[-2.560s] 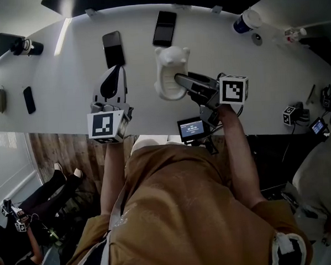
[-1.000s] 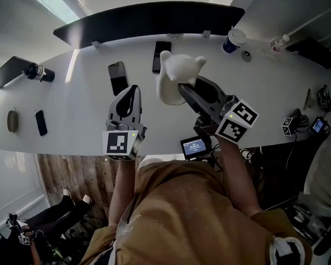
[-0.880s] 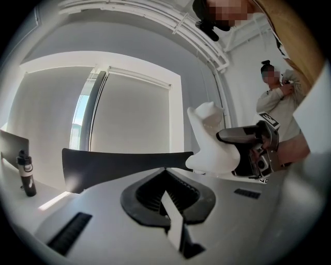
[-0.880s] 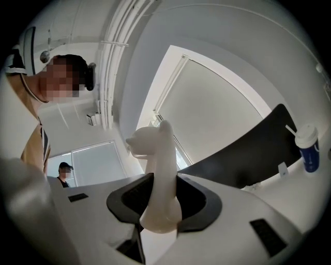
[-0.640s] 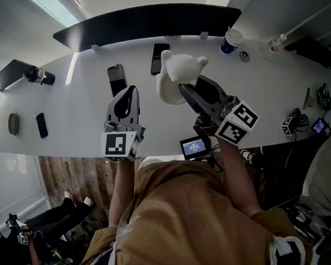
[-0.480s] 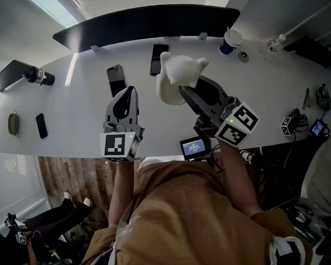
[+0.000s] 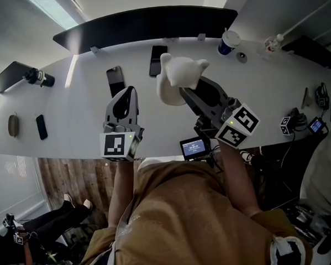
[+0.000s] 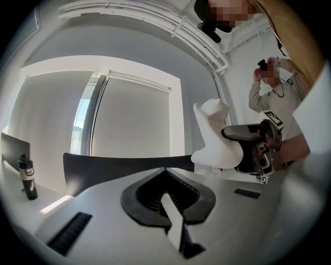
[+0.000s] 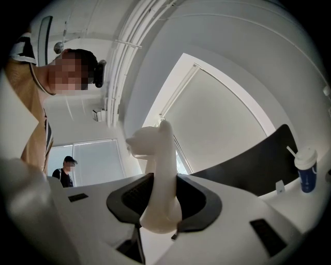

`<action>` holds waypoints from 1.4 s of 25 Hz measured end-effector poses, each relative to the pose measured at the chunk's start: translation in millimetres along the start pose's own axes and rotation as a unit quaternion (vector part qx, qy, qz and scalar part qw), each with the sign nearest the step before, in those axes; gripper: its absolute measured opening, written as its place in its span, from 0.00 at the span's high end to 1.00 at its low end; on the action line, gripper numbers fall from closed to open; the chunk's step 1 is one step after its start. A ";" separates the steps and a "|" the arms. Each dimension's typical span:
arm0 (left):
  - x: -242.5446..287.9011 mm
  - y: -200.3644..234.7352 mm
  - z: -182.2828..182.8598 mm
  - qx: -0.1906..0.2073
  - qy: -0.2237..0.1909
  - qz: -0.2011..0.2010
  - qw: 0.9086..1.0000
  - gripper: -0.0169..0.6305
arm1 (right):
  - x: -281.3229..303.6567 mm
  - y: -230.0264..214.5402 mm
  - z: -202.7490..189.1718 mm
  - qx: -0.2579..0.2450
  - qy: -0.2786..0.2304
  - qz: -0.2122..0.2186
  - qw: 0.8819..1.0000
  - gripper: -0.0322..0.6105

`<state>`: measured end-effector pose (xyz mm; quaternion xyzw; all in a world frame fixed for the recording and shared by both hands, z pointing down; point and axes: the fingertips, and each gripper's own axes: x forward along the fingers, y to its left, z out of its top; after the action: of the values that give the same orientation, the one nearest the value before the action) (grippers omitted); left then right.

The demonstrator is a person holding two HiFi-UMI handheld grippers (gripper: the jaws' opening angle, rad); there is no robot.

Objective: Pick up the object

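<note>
The object is a white bear-shaped figure [image 7: 176, 73]. It is held above the white table [image 7: 82, 122], tilted, with my right gripper [image 7: 185, 92] shut on its lower body. In the right gripper view the figure [image 9: 160, 171] stands up between the two dark jaws of that gripper [image 9: 160, 204]. My left gripper [image 7: 130, 92] hovers to the left of the figure, apart from it, its jaws meeting at the tip with nothing between them. The left gripper view shows the figure [image 8: 214, 140] and the right gripper [image 8: 253, 145] off to its right.
Two dark phones [image 7: 116, 80] [image 7: 157, 52] lie on the table beyond the grippers. A cup with a lid [image 7: 227, 41] stands at the far right, a black bottle [image 7: 38, 79] at the far left. A small screen [image 7: 195, 147] sits at the near edge. Another person [image 8: 274, 88] stands behind.
Since the earliest frame my right gripper has lifted the white figure off the table and tilted it. Over the last second it has rolled only slightly. The left gripper has stayed put.
</note>
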<state>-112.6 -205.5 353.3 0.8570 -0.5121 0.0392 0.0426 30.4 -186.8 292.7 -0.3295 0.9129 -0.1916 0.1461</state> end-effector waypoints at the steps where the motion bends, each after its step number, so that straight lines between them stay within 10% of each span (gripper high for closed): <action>1: 0.2 -0.6 0.5 0.001 -0.001 -0.002 1.000 0.96 | -0.4 0.8 0.3 -0.002 0.000 0.002 1.000 0.72; 35: 5.7 0.3 -6.8 0.010 0.011 -0.009 1.000 0.96 | -2.0 -7.8 -10.9 -0.007 0.021 0.012 1.000 0.72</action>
<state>-110.3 -209.8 360.7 0.8615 -0.5034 0.0532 0.0394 31.9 -188.3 306.1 -0.3155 0.9211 -0.1900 0.1265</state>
